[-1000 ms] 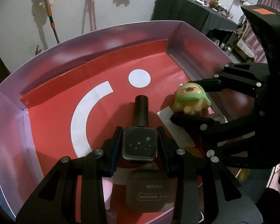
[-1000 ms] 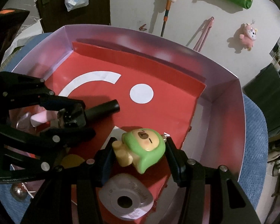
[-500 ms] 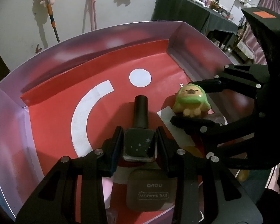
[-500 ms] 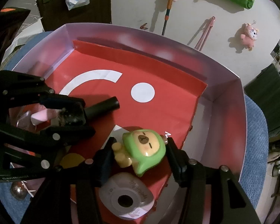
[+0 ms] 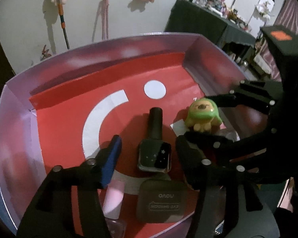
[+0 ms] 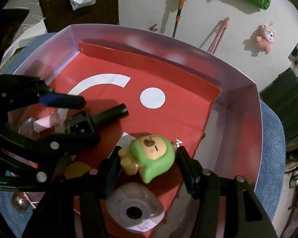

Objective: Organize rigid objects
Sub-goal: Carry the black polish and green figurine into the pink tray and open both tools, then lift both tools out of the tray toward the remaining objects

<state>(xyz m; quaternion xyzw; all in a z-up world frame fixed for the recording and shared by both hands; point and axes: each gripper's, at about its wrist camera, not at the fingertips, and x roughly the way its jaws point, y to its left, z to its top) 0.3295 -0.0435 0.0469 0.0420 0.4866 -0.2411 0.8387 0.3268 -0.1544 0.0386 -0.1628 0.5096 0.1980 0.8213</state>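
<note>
A dark nail polish bottle (image 5: pixel 155 148) lies on the red floor of a pale purple box (image 5: pixel 89 55). My left gripper (image 5: pixel 147 148) is open, its fingers apart on either side of the bottle without touching it. The bottle also shows in the right wrist view (image 6: pixel 97 119). A green-hooded bear figure (image 6: pixel 151 154) lies in the box between the fingers of my right gripper (image 6: pixel 149 158), which is open around it with small gaps. The bear also shows in the left wrist view (image 5: pixel 203 115).
A dark eyeshadow case (image 5: pixel 161 200) and a pink-capped bottle (image 5: pixel 113 200) lie near the box's front edge. A white round-holed case (image 6: pixel 135 208) lies under my right gripper. The box walls (image 6: pixel 242 119) stand around. Blue cloth (image 6: pixel 272 158) lies outside.
My left gripper has opened and let go of the nail polish bottle, which now lies on the box floor. My right gripper has opened around the bear, now resting on the floor.
</note>
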